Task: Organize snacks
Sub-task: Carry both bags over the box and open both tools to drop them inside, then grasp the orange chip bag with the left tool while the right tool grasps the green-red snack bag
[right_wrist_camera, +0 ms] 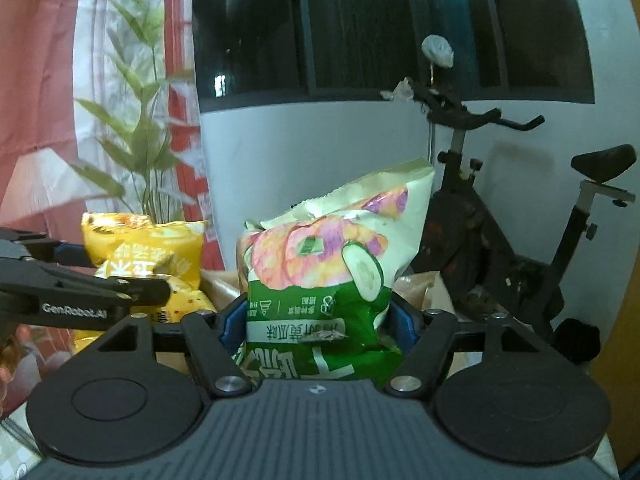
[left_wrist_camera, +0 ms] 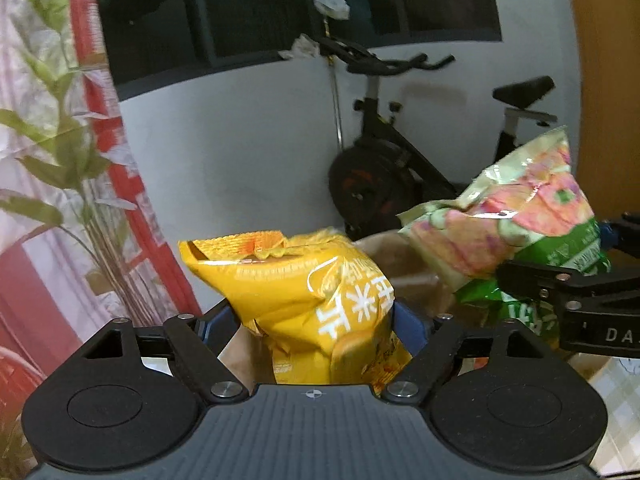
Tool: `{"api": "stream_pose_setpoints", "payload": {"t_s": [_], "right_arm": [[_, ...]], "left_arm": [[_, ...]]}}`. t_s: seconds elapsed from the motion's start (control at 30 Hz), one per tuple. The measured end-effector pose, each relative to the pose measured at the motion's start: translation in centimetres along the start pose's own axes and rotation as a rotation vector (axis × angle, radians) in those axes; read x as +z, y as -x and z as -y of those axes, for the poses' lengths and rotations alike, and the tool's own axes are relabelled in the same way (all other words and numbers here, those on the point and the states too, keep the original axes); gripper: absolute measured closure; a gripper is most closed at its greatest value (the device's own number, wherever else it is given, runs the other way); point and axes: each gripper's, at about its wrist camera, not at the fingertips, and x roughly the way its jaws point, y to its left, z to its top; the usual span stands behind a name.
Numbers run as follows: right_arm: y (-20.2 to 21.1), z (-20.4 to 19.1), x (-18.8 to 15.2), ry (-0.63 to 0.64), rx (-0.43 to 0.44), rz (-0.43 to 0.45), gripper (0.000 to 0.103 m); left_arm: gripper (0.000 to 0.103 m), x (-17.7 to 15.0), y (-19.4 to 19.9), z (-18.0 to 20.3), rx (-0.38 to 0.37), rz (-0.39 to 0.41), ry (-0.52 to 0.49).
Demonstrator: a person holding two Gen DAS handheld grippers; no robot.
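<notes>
- The left gripper (left_wrist_camera: 316,320) grips a yellow snack bag (left_wrist_camera: 304,300) between its blue-padded fingers; the bag stands upside down, its printed characters inverted, and its crumpled top rises above the fingertips.
- The right gripper (right_wrist_camera: 316,316) is clamped on a green and white snack bag (right_wrist_camera: 332,272) printed with a cucumber slice; this bag is upside down too and fills the gap between the pads.
- From the left gripper, the green bag (left_wrist_camera: 516,224) hangs up and to the right, held by the other tool.
- From the right gripper, the yellow bag (right_wrist_camera: 156,252) sits low to the left, just beyond the other tool's black finger.
- Ahead of both tools stands an exercise bike (right_wrist_camera: 512,216) against a pale wall (left_wrist_camera: 248,132), under a dark window (right_wrist_camera: 360,28).
- A leafy plant (right_wrist_camera: 136,128) rises to the left of both tools.
</notes>
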Motion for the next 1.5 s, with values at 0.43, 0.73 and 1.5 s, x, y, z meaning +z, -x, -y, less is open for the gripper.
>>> {"api": "stream_pose_setpoints", "payload": {"t_s": [0.43, 0.73, 1.5], "right_arm": [[1.2, 0.7, 0.6, -0.065, 0.042, -0.018, 0.015], [6.6, 1.2, -0.4, -0.123, 0.078, -0.011, 0.015], [10.3, 0.1, -14.4, -0.236, 0.023, -0.192, 0.015]], "left_arm": [[0.013, -0.7, 3.0, -2.7, -0.034, -0.015, 0.086], [0.011, -4.5, 8.9, -6.4, -0.072, -0.019, 0.186], [0.01, -16.4, 4.8, -0.5, -0.135, -0.228, 0.254]]}}
